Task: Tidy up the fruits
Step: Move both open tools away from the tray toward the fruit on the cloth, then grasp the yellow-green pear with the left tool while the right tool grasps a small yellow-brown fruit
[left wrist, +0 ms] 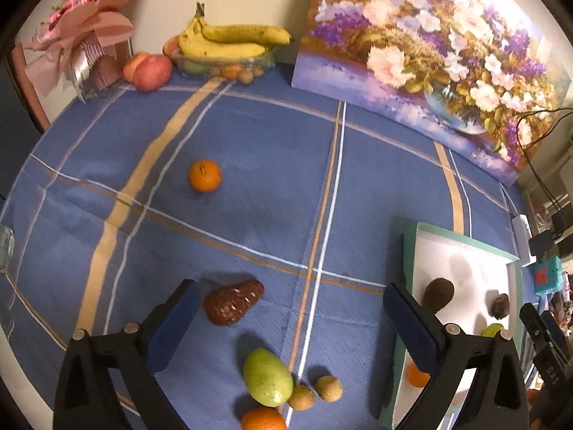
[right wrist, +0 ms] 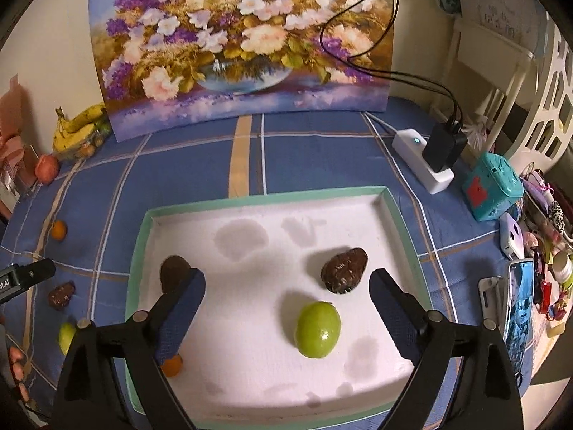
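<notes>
Green-rimmed tray (right wrist: 141, 251), 4 fruits inside

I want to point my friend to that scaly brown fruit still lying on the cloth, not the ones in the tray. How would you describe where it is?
Start at the blue checked tablecloth, left of the white tray. Near the front edge lies the scaly brown fruit, just beyond the smooth green fruit. Unlike its round or smooth neighbours, it is dark reddish-brown, pointed at one end, and covered in scales.

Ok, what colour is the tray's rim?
Pale mint green around a white inside, clearest in the right wrist view: tray.
</notes>
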{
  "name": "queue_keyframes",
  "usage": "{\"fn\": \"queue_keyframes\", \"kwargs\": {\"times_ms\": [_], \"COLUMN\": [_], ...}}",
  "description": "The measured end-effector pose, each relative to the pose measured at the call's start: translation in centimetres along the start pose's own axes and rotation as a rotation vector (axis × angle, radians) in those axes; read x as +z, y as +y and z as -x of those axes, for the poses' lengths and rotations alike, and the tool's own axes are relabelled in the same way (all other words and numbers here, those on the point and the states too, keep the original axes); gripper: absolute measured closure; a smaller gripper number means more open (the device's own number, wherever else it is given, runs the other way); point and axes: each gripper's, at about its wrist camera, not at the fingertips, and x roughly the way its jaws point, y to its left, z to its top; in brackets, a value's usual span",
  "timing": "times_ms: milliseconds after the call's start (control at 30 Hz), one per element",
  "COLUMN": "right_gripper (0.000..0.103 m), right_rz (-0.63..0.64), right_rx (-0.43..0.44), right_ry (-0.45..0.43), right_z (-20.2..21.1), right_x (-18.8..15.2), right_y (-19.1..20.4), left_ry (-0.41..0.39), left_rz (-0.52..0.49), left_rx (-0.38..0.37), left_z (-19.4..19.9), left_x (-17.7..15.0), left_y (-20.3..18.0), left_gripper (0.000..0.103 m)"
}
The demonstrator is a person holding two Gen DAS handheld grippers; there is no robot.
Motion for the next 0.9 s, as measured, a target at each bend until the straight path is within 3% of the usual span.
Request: {"fn": "queue_keyframes", "kwargs": {"times_ms": [67, 233, 500, 800, 900], "right_gripper": [0.01, 0.01, 0.01, 0.01, 0.019], "right_rz": [0.012, -0.003, -0.018, 0.048, 0.08], "right_rx": [0.028, 0.074, 0.252, 0.338, 0.354], "right_ry": [-0.038, -0.025, 0.001, 0.006, 0.024], "right_z": [0.4, 0.5, 1.0, 2.0, 1.9], "right_x": [0.0, 0.3, 0.6, 0.2, -0.4], "right_y": [0.4, 1.8, 5.3, 9.9, 11.2], "left_ry": [-0.023, -0.064, -0.062, -0.054, -0.036], "left_rz": [0.003, 0.015, 0.074, 0.112, 0.122], "left_rx": [0.001, -0.01, -0.067, -0.074, -0.085], "left_z": [0.5, 1.5, 2.9, 3.7, 3.5], "left_x": [0.2, 0.5, 0.3, -1.0, -1.7], "left_y": [0.5, 2.2, 5.3, 8.2, 8.5], "left_gripper": [0.0, 0.0, 0.0, 0.002, 0.005]}}
